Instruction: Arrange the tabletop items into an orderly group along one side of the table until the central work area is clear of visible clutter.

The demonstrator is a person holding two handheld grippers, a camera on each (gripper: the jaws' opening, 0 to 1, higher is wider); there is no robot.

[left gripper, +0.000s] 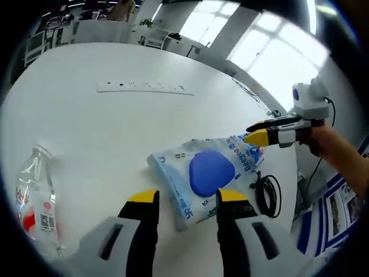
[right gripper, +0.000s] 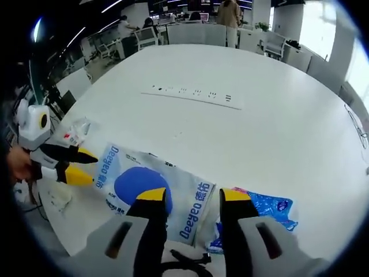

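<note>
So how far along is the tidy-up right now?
Little looks done. The tissue pack lies between the open left gripper and open right gripper, neither gripping it. Left to gather: the water bottle, black cable and blue packet. The table beyond is bare except for its power strip.
</note>
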